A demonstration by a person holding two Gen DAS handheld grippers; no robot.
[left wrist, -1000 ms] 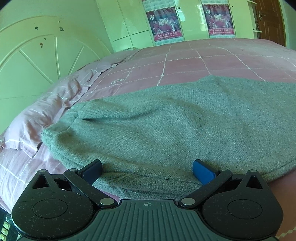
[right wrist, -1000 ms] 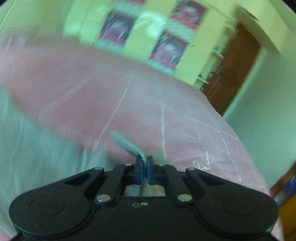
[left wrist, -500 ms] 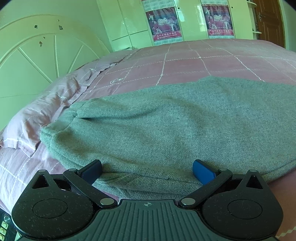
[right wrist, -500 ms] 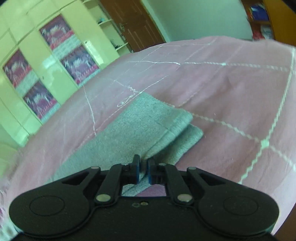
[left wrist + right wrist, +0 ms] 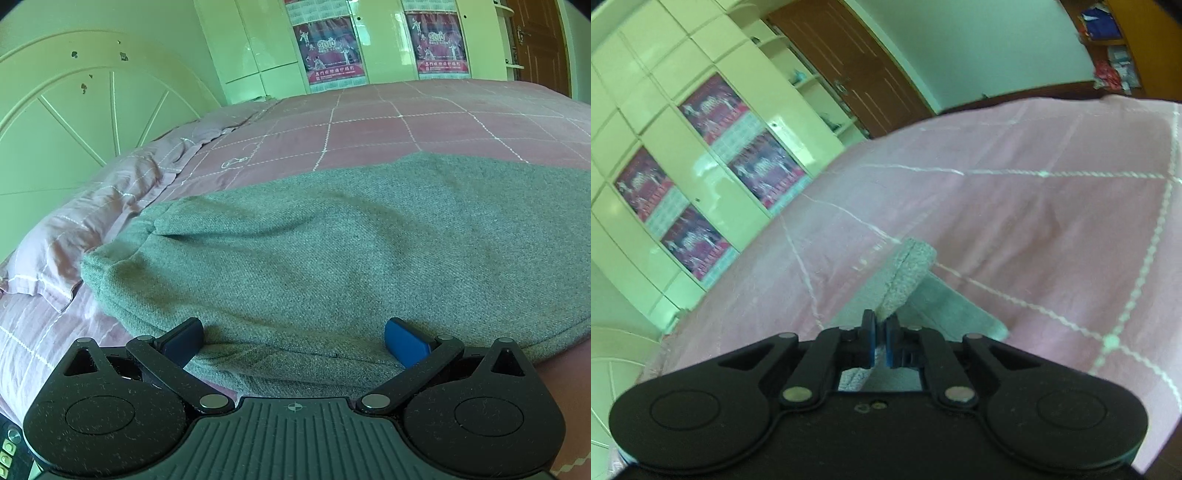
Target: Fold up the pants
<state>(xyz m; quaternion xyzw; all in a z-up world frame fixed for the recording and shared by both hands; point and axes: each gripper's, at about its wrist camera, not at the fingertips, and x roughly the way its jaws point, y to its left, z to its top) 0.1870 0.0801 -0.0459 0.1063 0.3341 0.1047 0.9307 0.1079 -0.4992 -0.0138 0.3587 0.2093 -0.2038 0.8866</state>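
- The left gripper (image 5: 293,338) sits low at the near edge of the grey pants (image 5: 332,258), jaws spread wide; its two blue fingertips (image 5: 404,341) rest against the folded hem with the cloth lying loose between them, nothing clamped.
- The pants lie flat across the pink checked bedspread (image 5: 406,125), their thick folded edge nearest the left camera and a rounded corner toward the left.
- Just past that corner, a rumpled pink pillow (image 5: 85,229) lies against the pale green headboard (image 5: 74,122).
- The right gripper (image 5: 881,339) is clenched on a doubled edge of the pants (image 5: 908,273), which rises from the jaws, lifted off the bedspread (image 5: 1052,221).
- Farther off stand glossy cream wardrobe doors (image 5: 713,177) bearing red posters (image 5: 764,173), and a brown door (image 5: 860,74).
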